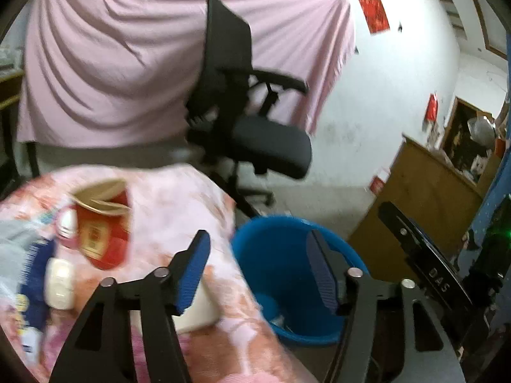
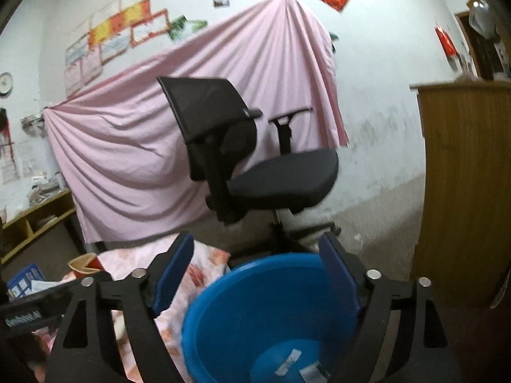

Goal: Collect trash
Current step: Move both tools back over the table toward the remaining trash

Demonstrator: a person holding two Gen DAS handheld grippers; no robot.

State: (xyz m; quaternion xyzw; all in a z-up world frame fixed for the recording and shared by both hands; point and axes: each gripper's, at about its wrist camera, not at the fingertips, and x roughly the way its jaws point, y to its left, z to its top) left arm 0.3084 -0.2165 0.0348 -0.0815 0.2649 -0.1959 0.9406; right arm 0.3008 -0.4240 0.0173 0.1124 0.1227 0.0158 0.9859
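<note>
A blue bin (image 1: 287, 274) stands on the floor beside a table with a pink floral cloth (image 1: 179, 210); it also shows in the right wrist view (image 2: 255, 312), with scraps of trash at its bottom (image 2: 292, 359). On the table lie a red carton (image 1: 102, 229), a white box (image 1: 198, 312), a small white bottle (image 1: 59, 284) and a blue package (image 1: 28, 274). My left gripper (image 1: 258, 271) is open and empty, over the table's edge and the bin. My right gripper (image 2: 255, 274) is open and empty above the bin. The other gripper's body (image 1: 424, 265) shows at the right of the left wrist view.
A black office chair (image 2: 255, 159) stands behind the bin, in front of a hanging pink sheet (image 2: 143, 146). A wooden cabinet (image 2: 466, 198) is at the right. A low wooden shelf (image 2: 35, 220) stands at the left wall.
</note>
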